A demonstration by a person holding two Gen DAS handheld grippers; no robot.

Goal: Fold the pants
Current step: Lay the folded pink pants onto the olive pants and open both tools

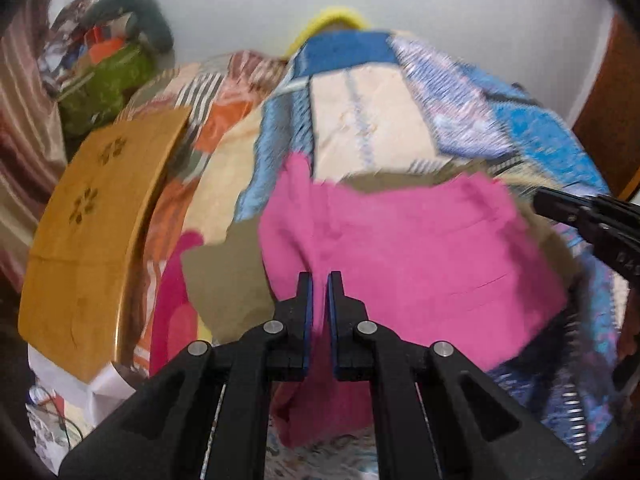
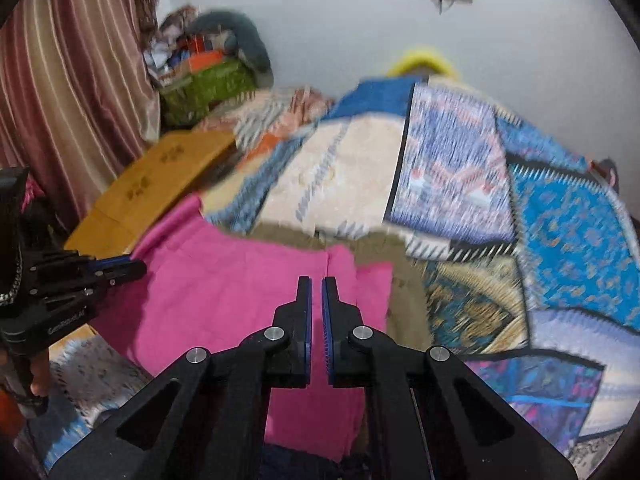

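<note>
Pants held at two edges, mid-fold

Pink pants (image 1: 400, 248) lie partly spread over a tan cloth on the patchwork bedspread (image 2: 560, 216). The left gripper (image 1: 320, 280) has its jaws pressed nearly together on a fold of pink fabric that runs between them. The right gripper (image 2: 317, 284) is closed in the same way, and pink cloth shows in the narrow gap – it seems pinched there, though blur makes this less sure.

The step in hand looks like a fold – both held edges being carried across the garment. The next move probably calls for laying these edges evenly on the far part, keeping both corners level so that no crease forms.

One container shows: a green bag (image 2: 208, 88) by the wall, filled with mixed items too blurred to name.
</note>
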